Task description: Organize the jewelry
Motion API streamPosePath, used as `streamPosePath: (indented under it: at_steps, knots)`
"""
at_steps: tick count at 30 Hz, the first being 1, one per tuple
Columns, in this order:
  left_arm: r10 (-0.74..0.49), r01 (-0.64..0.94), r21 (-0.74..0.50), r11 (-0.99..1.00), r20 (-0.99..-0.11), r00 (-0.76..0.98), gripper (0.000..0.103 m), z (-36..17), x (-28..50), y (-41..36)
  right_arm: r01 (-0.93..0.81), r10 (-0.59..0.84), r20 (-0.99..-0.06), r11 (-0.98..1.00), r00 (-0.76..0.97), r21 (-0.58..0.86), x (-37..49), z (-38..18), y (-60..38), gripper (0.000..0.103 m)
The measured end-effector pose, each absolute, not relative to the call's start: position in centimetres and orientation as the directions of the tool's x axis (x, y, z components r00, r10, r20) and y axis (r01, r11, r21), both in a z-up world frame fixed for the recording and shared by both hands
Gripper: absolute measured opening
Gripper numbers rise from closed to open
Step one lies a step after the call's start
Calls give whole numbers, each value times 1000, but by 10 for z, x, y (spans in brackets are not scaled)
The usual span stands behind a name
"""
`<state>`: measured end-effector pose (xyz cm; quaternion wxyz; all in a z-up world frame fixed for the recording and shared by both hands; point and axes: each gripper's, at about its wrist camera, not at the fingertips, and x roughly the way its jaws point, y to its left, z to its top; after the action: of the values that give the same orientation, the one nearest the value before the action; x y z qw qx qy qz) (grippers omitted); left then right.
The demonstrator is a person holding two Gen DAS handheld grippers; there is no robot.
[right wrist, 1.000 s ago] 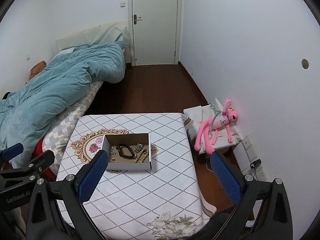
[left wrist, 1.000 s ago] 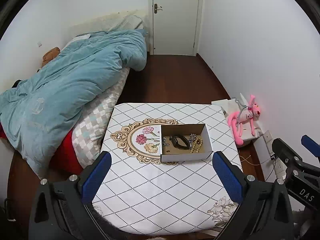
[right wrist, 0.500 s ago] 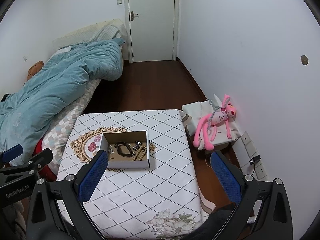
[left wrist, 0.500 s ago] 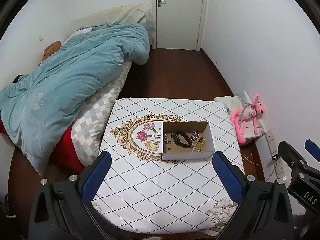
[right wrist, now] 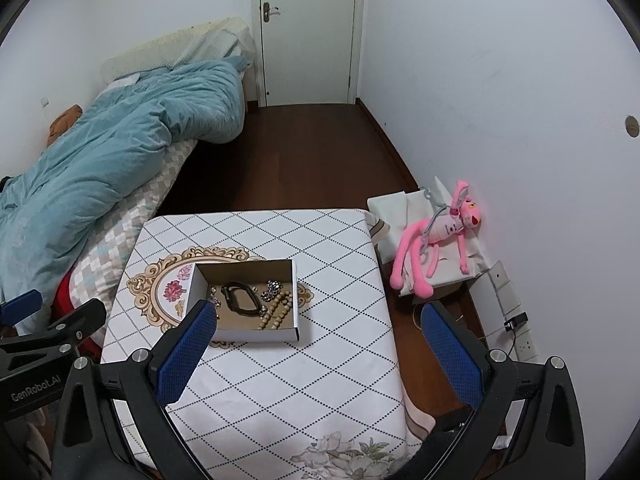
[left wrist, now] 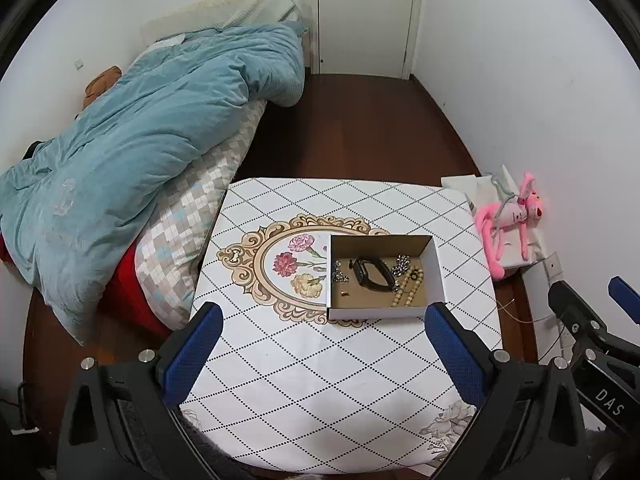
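While the open cardboard box [left wrist: 386, 276] is sitting on the patterned table [left wrist: 320, 380] ahead of both tools, we are holding our left gripper [left wrist: 323, 344] and right gripper [right wrist: 320, 344] above the near part of the tabletop, each with its blue-padded fingers spread wide and gripping nothing. Inside the box we are seeing a black band [left wrist: 373, 274] lying near the middle, a string of pale beads [left wrist: 408, 286] just to its right, silvery chain pieces [left wrist: 340, 274] to its left and another cluster [left wrist: 401, 261] behind the beads, plus a tiny gold piece [left wrist: 345, 293] toward the near wall. From our left tool, the box is lying straight ahead and a little toward the right finger [left wrist: 452, 354], whose tip is showing just in front of the box's near right corner. From our right tool, the same box [right wrist: 246, 300] is lying ahead and to the left, with the left finger [right wrist: 186, 350] overlapping its near left corner in that view; we cannot tell whether it is touching. The box is resting partly over the floral medallion [left wrist: 276, 268] printed on the tablecloth. Beyond the table, dark wood floor [left wrist: 360, 128] is running to a white door [left wrist: 366, 16]. Off to the left, a bed with a teal quilt [left wrist: 140, 128] is lying alongside, and to the right a pink plush toy [right wrist: 436, 240] is sprawling on a pale bag by the wall.
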<state>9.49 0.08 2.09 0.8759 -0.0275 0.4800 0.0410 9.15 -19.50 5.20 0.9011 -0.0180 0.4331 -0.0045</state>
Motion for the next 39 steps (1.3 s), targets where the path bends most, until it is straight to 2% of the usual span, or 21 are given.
streamPosePath:
  at_steps: [39]
  knots:
    - [52,-92,7,996,-867,495,103,6,98,5,-25,-24,-818,999,575,-47,100,32,-194,103]
